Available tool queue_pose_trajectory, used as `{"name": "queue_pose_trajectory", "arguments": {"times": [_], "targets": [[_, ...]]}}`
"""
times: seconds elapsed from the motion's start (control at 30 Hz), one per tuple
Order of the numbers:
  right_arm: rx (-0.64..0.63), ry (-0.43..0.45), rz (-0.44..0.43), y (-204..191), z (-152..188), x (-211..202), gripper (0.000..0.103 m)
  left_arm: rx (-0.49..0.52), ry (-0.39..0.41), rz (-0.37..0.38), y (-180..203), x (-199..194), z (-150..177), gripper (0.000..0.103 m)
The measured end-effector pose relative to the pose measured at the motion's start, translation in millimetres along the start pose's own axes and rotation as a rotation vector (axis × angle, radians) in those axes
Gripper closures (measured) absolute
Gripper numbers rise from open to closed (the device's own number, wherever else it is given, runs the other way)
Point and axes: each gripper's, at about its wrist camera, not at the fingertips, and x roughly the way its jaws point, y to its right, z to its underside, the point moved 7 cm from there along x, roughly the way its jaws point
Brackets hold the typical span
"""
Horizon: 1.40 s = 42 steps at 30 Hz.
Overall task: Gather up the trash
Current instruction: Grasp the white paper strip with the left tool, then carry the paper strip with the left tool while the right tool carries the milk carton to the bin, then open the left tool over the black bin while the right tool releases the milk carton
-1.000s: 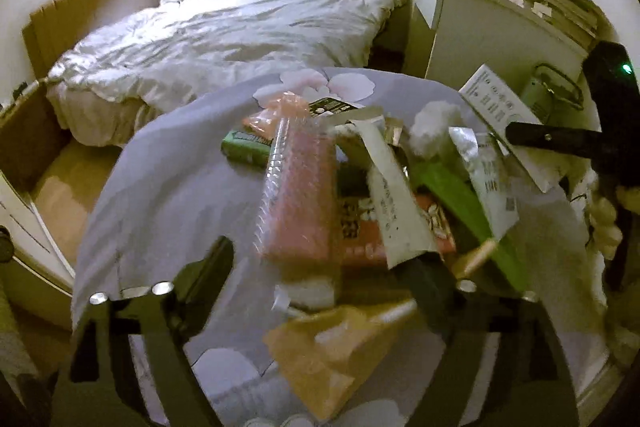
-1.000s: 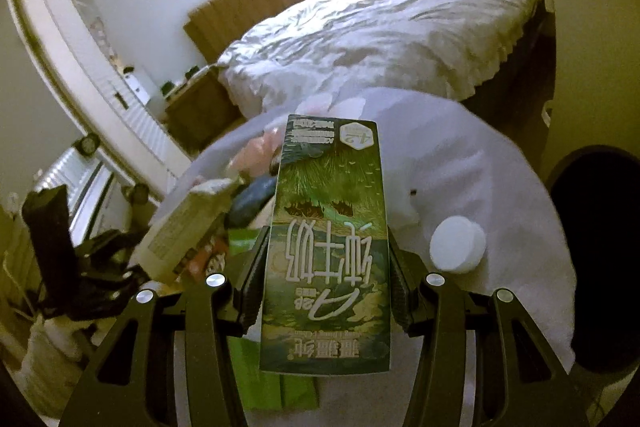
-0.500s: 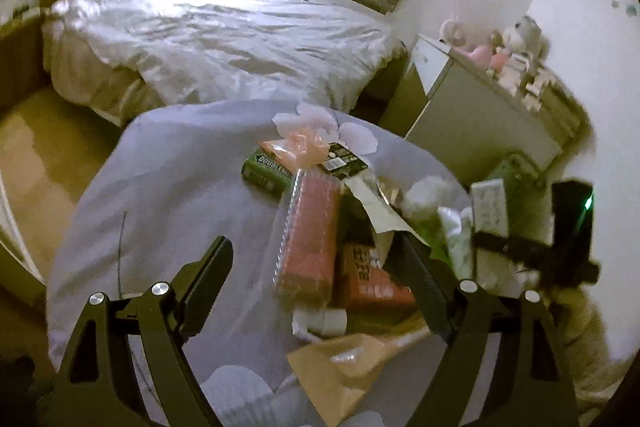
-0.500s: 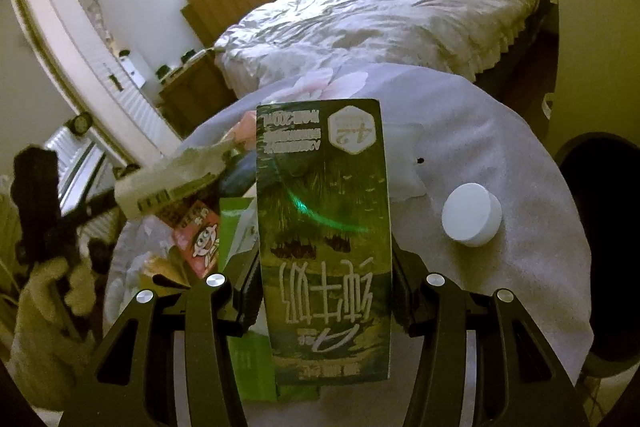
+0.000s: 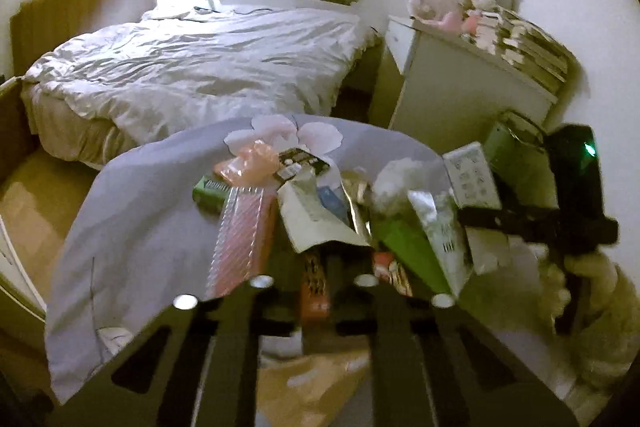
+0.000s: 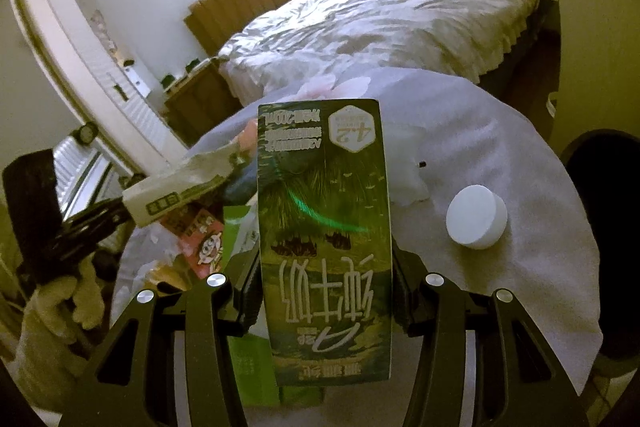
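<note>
Left wrist view: the left gripper [image 5: 316, 267] is pinching a white wrapper [image 5: 316, 223], its jaws having just been closing nearly together on the wrapper's lower edge. The wrapper is hanging over a heap of trash on the cloth-covered tabletop [image 5: 140, 227], beside a pink plastic tray [image 5: 244, 239] and a green packet [image 5: 404, 247].

Right wrist view: the right gripper [image 6: 324, 291] is clamping a green milk carton [image 6: 324, 239] partway open, its pads pressing the carton's sides above the tabletop [image 6: 520, 267]. A white round lid [image 6: 476, 217] is lying near the carton.

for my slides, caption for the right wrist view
Right gripper holds a green milk carton above the cloth-covered table.
</note>
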Motion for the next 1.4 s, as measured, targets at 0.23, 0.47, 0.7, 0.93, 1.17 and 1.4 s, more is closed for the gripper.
{"name": "queue_pose_trajectory", "arguments": {"times": [0.23,0.47,0.7,0.93,1.17,1.4], "targets": [[0.044,0.114,-0.038,15.5,-12.4,-37.6,0.052,-0.052,0.068,0.020,21.8,3.1,-25.3,0.103],[0.141,0.230,0.036,71.0,-21.2,-87.3,0.052,-0.017,0.088,0.154,97.6,14.2,-55.2,0.102],[0.352,0.201,0.187,166.4,2.9,-102.4,0.052,0.032,-0.035,0.268,187.2,79.2,-61.0,0.102],[0.497,0.170,0.264,239.4,22.8,-101.3,0.052,0.129,-0.128,0.305,254.4,136.3,-54.1,0.102],[0.532,0.148,0.289,273.2,32.8,-93.8,0.052,0.159,-0.206,0.302,282.0,174.8,-42.1,0.102],[0.532,0.123,0.311,287.2,28.4,-88.3,0.032,0.221,-0.270,0.227,297.6,196.7,-34.2,0.097]]}}
